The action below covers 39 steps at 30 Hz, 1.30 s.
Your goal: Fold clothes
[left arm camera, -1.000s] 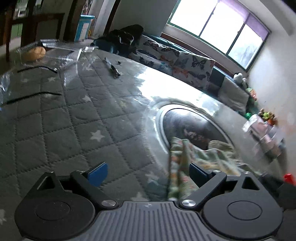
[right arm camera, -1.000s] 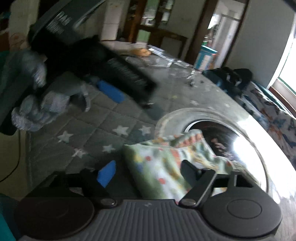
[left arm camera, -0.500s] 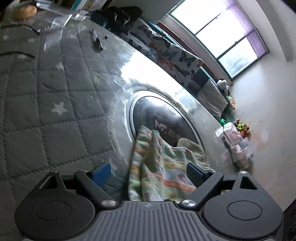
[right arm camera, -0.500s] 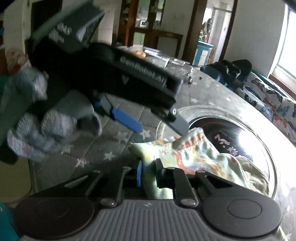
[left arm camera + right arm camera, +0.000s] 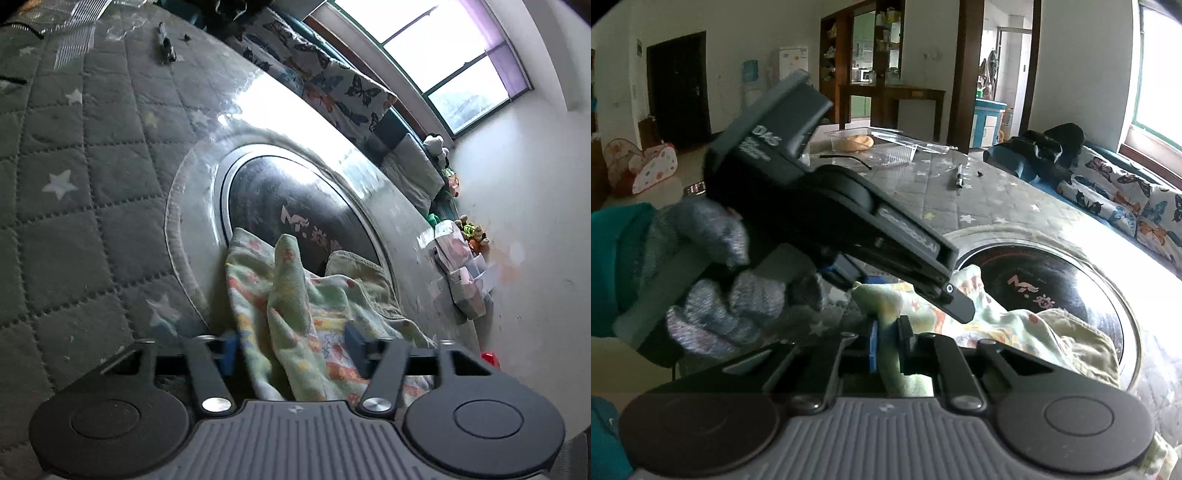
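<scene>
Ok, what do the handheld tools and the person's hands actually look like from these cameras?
Each tool is black with a ribbed grey body, two round black discs and black linkage arms ending in blue-padded fingers: left tool, right tool. Seen from the right wrist, the left tool carries white lettering on its casing. The left hand wears a speckled grey knit glove and a teal sleeve.

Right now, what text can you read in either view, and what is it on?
"Mr." in white, then characters too blurred to read: on the black disc set in the table, also seen in the right view.
"DAS": on the grey housing of the left tool; the smaller line under it is unreadable.
Embossed lettering along the left tool's side bar: too blurred to read.
Nothing readable on the cloth.
</scene>
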Each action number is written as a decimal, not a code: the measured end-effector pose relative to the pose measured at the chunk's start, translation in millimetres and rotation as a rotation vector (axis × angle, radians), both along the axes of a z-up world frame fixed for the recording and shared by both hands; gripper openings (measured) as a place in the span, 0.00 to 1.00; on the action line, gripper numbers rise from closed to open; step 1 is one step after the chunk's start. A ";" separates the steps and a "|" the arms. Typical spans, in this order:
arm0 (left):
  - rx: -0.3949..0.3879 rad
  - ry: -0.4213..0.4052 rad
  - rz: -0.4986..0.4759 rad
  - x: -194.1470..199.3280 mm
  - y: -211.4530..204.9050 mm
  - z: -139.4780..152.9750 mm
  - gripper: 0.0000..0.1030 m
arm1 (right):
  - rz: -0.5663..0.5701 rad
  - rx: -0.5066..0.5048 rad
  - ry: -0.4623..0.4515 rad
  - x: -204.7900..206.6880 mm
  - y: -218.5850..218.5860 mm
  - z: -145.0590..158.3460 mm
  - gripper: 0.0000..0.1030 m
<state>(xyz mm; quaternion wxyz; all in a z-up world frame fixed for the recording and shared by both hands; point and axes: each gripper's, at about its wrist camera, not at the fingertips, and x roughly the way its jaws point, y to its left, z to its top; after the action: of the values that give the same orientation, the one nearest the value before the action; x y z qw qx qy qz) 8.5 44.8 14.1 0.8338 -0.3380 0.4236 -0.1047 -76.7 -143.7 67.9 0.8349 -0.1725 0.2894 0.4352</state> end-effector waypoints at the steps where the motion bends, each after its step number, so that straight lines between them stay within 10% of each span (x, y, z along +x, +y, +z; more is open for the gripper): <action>1: -0.007 0.011 -0.002 1.8 -0.5 -2.1 0.29 | 0.001 0.001 0.004 -1.0 -1.3 -0.2 0.10; 6: 0.002 0.013 -0.006 2.5 -0.5 -5.0 0.14 | -0.107 0.014 0.014 6.7 -28.4 -1.1 0.21; 30: 0.227 -0.050 -0.056 -1.1 -29.6 7.0 0.14 | -0.796 0.082 0.088 76.1 -200.3 -42.1 0.64; 35: 0.269 -0.061 -0.066 -1.5 -34.6 9.1 0.14 | -0.804 0.118 0.124 75.2 -204.9 -45.9 0.63; 39: 0.299 -0.070 -0.069 -2.0 -38.5 9.7 0.14 | -0.791 0.146 0.128 73.2 -203.3 -44.5 0.41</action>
<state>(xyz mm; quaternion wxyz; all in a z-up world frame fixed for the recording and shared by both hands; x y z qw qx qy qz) 6.4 6.3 23.9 0.8850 -0.1916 0.4166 -0.0810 -3.6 -347.0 23.4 0.9283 0.0394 0.3531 0.1099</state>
